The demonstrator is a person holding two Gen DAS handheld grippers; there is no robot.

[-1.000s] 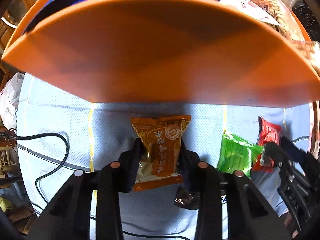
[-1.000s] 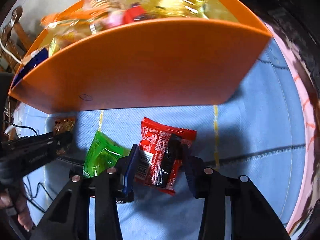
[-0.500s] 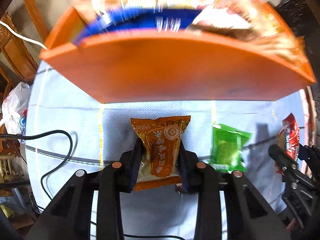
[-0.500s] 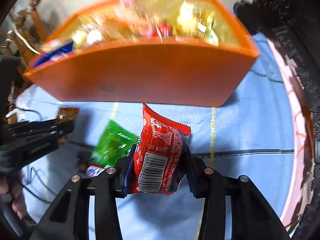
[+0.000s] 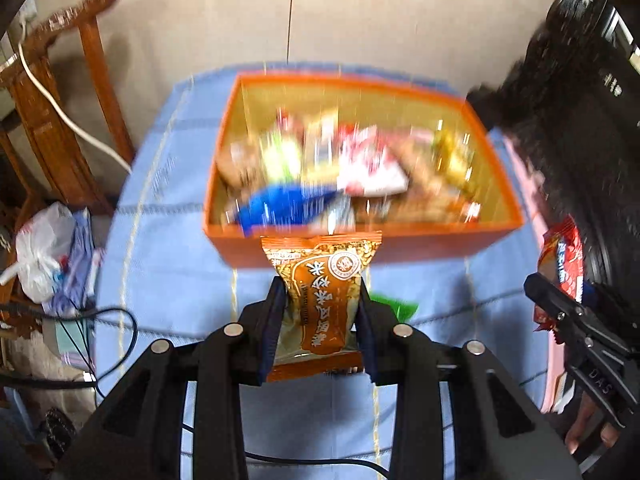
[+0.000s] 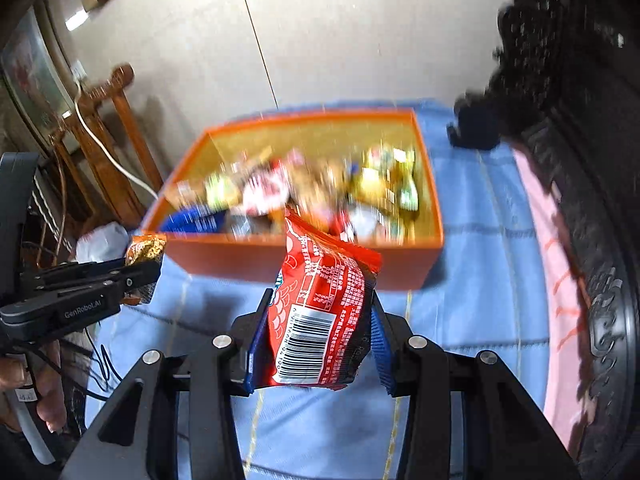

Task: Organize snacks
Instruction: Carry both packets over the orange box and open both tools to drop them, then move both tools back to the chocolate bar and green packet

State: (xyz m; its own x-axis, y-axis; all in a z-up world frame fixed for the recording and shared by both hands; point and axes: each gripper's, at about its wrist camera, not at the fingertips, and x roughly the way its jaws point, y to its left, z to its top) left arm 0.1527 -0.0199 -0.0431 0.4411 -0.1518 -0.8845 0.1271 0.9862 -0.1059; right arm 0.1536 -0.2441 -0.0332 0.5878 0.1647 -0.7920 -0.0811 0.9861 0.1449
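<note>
The left gripper point(image 5: 320, 308) clamps a brown snack packet point(image 5: 322, 300) between its fingers, held up off the blue cloth point(image 5: 168, 248). The right gripper point(image 6: 318, 328) pinches a red snack packet point(image 6: 320, 312), barcode facing the camera. Just ahead of both sits the orange box point(image 5: 420, 250), open-topped and full of blurred snacks. A green packet point(image 5: 394, 306) lies on the cloth under the left gripper's right finger.

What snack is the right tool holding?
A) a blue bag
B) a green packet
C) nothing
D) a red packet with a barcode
D: the right tool is clamped on the red packet, its barcode facing the camera, held up in front of the orange box.
</note>
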